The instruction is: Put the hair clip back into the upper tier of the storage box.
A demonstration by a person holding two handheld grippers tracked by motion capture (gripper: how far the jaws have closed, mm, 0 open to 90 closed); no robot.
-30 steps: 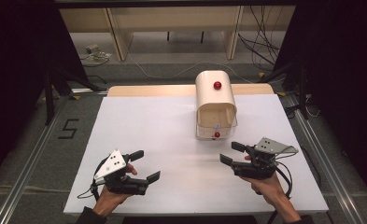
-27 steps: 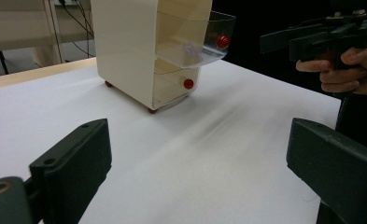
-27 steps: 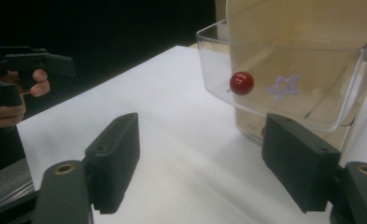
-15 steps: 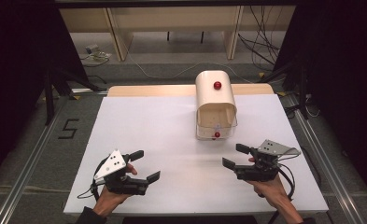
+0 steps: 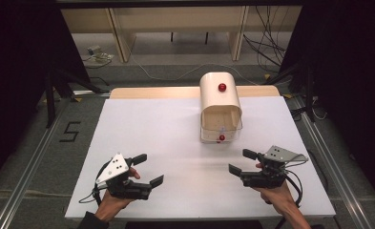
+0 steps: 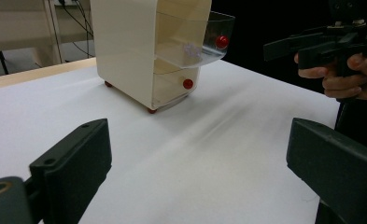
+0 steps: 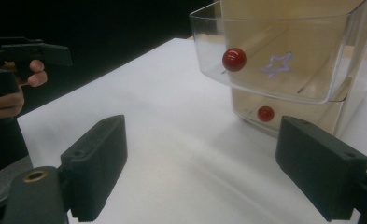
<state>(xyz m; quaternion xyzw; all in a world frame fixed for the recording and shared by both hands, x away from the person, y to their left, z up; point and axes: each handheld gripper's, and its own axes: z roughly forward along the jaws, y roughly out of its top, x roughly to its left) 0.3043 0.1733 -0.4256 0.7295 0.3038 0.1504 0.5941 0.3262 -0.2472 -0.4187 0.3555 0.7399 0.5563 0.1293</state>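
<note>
A cream mini cabinet (image 5: 220,107) stands at the back middle-right of the white table (image 5: 166,129). Its clear upper drawer (image 7: 284,60) is pulled out; it has a red knob (image 7: 234,59) and a star mark. The lower drawer's red knob (image 7: 265,113) sits flush below. A further red knob (image 5: 222,87) sits on the cabinet's top. My left gripper (image 5: 149,169) is held open near the front left edge, nothing between its jaws. My right gripper (image 5: 241,161) is open too, just in front of the cabinet and pointing left. Each gripper view shows the cabinet (image 6: 139,46) ahead.
A wooden strip (image 5: 151,92) runs along the table's far edge. Beyond it are a wooden frame (image 5: 175,24) and loose cables (image 5: 266,52) on the floor. Metal rails (image 5: 27,176) flank the table. The other hand's gripper (image 6: 312,44) appears at the upper right of the left gripper view.
My right gripper has drifted slightly toward the near right of the table. The left gripper and the cabinet have stayed put.
</note>
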